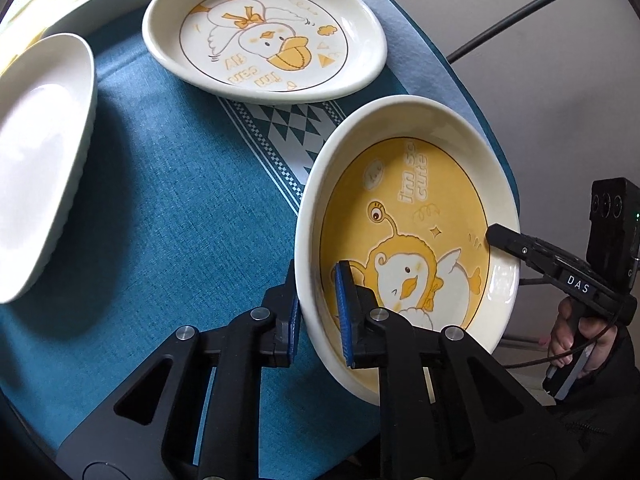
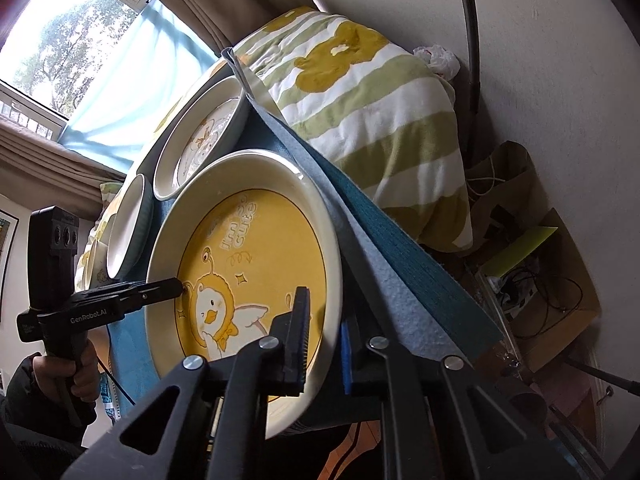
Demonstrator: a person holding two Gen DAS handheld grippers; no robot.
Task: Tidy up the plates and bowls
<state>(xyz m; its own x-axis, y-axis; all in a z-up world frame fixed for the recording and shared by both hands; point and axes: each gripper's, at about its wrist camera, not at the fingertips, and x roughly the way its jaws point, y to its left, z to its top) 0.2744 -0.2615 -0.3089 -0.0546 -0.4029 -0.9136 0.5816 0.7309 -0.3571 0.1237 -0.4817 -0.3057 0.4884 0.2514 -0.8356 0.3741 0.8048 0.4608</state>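
A deep plate with a yellow cartoon-duck centre [image 1: 420,208] [image 2: 248,240] sits at the near right edge of the blue tablecloth [image 1: 160,200]. My left gripper [image 1: 318,300] is shut on its left rim, one blue pad inside and one outside. My right gripper [image 2: 324,312] is shut on the opposite rim in the same way. Each gripper shows in the other's view: the right gripper [image 1: 494,234] on the far rim, the left gripper [image 2: 180,288] likewise. Beyond lies a white plate with a duck drawing [image 1: 264,44] [image 2: 200,136].
A plain white ribbed dish [image 1: 36,160] [image 2: 128,224] rests at the left of the cloth. Striped green-and-white bedding [image 2: 360,100] lies past the table's right edge. A cardboard box with cables [image 2: 560,280] stands on the floor below. A person's hand [image 1: 568,336] holds the right gripper's handle.
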